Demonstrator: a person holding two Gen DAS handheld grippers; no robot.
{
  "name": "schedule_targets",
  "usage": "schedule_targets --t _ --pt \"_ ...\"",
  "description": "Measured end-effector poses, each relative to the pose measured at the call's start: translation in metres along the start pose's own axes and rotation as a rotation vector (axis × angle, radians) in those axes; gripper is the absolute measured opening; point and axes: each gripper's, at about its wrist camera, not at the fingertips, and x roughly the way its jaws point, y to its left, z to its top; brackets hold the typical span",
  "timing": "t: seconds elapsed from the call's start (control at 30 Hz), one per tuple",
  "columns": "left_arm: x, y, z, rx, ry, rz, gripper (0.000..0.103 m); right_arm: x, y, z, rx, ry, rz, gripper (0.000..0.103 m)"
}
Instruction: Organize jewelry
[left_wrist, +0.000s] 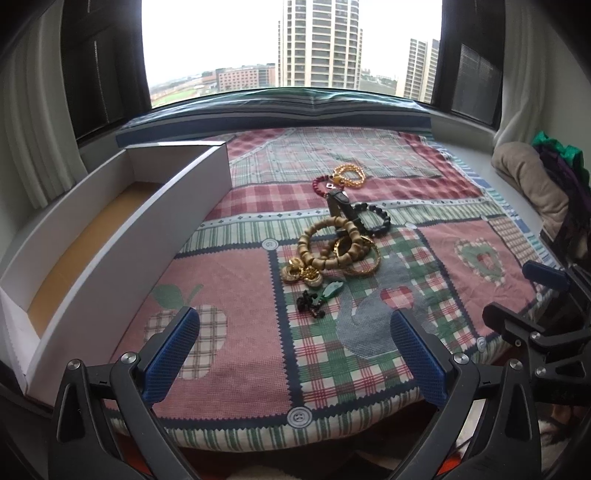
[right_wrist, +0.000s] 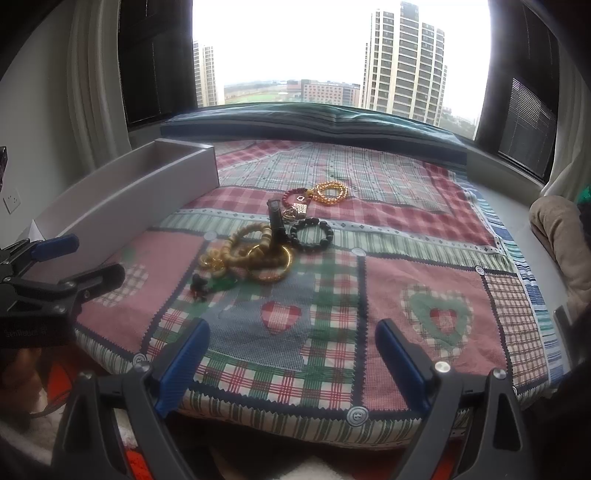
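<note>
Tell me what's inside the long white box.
The white box shows only a bare tan floor; no jewelry inside. Its near wall hides part of the floor, so that strip cannot be checked.

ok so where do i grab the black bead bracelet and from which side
Pinch the beaded band of the black bead bracelet on its right, outer arc, coming down from above with one finger inside the ring. It lies flat on the quilt and that side is clear; its left edge sits against the upright dark piece and the pile. The right gripper, open, looks nearest.
</note>
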Motion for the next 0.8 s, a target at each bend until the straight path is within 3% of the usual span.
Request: schedule_targets --t 0.8 --pt "0.0001 -0.002 -0.0001 0.008 -0.004 -0.002 0.103 0.0042 0.0026 -0.0006 0.0 0.004 0.009 0.093"
